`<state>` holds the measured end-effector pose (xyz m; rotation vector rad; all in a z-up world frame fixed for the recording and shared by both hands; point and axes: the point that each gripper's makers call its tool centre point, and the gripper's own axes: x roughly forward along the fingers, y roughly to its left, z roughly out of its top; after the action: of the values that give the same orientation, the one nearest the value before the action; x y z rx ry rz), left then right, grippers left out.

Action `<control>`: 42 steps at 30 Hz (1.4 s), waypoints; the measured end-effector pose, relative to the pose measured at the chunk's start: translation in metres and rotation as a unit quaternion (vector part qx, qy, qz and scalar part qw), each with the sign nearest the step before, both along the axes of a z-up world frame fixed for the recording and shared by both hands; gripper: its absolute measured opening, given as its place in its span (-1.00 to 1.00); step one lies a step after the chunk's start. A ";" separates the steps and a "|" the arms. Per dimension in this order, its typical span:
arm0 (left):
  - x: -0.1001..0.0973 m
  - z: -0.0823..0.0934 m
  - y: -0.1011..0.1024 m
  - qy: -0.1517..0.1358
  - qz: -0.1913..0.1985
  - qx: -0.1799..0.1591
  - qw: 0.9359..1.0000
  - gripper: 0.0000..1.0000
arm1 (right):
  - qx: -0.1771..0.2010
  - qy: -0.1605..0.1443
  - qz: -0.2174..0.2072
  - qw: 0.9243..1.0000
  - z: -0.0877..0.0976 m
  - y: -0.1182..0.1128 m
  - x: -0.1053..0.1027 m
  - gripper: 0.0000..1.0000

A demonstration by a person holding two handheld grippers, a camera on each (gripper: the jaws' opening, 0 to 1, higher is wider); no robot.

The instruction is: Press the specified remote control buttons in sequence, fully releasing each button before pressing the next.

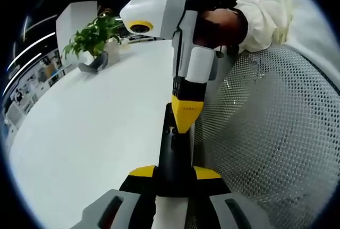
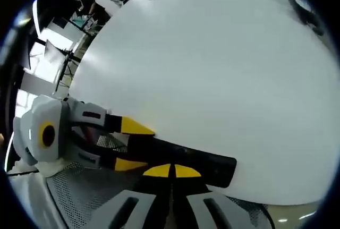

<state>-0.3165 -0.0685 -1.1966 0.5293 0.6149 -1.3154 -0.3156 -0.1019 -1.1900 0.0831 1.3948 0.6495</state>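
remote could slip at the desk edge

left tongs (image 1: 174, 178) clamp the black remote (image 1: 172, 154) by its near end, over the white desk (image 1: 95, 128) edge. right tongs (image 2: 171, 171), closed and empty, press its buttons; a hard push might twist it loose.

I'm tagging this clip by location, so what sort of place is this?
Probably an open-plan office or lab: a large white table, a potted plant at its far end, a white mesh chair beside it, and glass partitions with desks behind.
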 end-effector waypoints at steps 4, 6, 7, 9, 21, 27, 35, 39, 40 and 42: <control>0.000 0.000 0.000 0.000 0.000 0.000 1.000 -0.51 | -0.005 -0.004 0.005 1.000 0.000 0.000 0.000 -1.00; 0.000 0.000 0.000 0.000 0.000 0.000 1.000 -0.51 | -0.005 -0.004 0.006 1.000 -0.001 0.000 0.001 -1.00; 0.000 0.000 0.000 0.000 0.000 0.000 1.000 -0.51 | -0.006 -0.004 0.006 1.000 -0.001 0.000 0.001 -1.00; 0.000 0.000 0.000 -0.001 0.000 0.000 1.000 -0.51 | -0.005 -0.004 0.006 1.000 -0.002 -0.001 0.001 -1.00; -0.001 -0.001 0.000 -0.001 0.000 -0.001 1.000 -0.51 | -0.008 -0.007 0.010 1.000 -0.003 0.000 0.000 -1.00; -0.001 -0.001 0.001 -0.001 0.000 -0.002 1.000 -0.51 | -0.009 -0.009 0.013 1.000 -0.002 0.001 -0.001 -1.00; -0.001 0.000 0.000 -0.001 0.000 -0.002 1.000 -0.50 | -0.003 -0.002 0.008 1.000 -0.001 0.000 -0.003 -1.00; 0.000 0.000 0.000 0.000 0.000 -0.002 1.000 -0.50 | 0.010 0.011 0.008 1.000 -0.001 0.004 -0.006 -1.00; 0.000 0.000 0.000 -0.001 -0.001 -0.002 1.000 -0.50 | 0.007 0.022 0.011 1.000 -0.003 0.005 -0.008 -1.00; 0.000 0.000 0.000 -0.001 -0.001 -0.002 1.000 -0.50 | -0.018 0.000 0.042 0.999 -0.003 0.004 -0.007 -1.00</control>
<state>-0.3168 -0.0686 -1.1967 0.5269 0.6100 -1.3174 -0.3229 -0.0976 -1.1930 -0.0045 1.4152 0.6935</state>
